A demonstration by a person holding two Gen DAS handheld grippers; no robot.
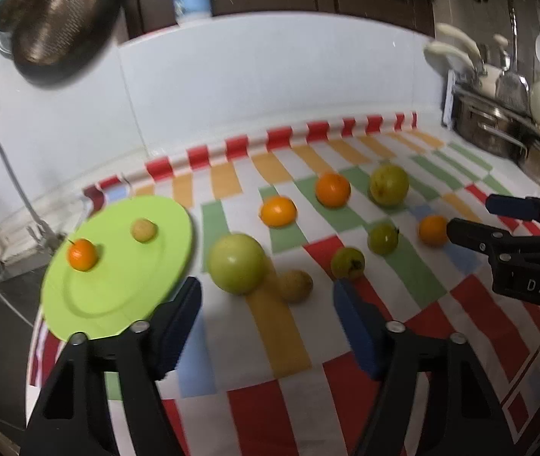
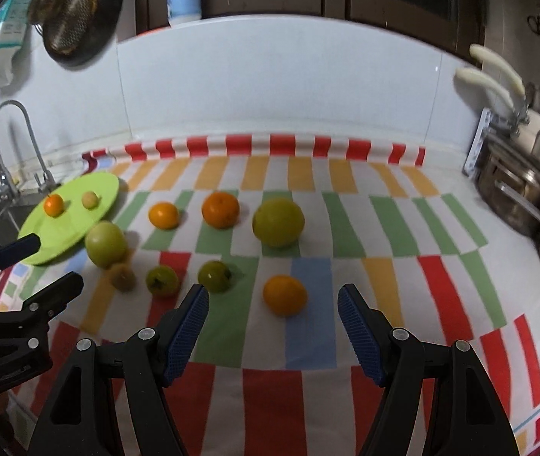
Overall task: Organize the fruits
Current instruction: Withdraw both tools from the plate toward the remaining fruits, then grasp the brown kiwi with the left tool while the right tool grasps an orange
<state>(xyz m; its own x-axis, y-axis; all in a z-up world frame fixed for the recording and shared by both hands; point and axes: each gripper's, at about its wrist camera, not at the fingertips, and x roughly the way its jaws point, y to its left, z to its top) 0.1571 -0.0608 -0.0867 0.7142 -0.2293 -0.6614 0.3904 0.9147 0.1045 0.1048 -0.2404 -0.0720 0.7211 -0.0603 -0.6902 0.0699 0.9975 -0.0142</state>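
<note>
**Fruit scattered beside green plate**

Striped cloth (image 2: 384, 228) under everything. Green plate (image 2: 91, 190) at left, holding small orange (image 2: 54, 205) and pale fruit (image 2: 90, 200); nine more fruits right of plate. Left gripper (image 1: 266, 296) and right gripper (image 2: 273, 304): both gaping wide, holding nothing.

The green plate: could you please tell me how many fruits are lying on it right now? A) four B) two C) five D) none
B: the green plate carries only a small orange fruit and a small yellowish fruit; the other fruits all lie on the striped cloth beside it.
</note>
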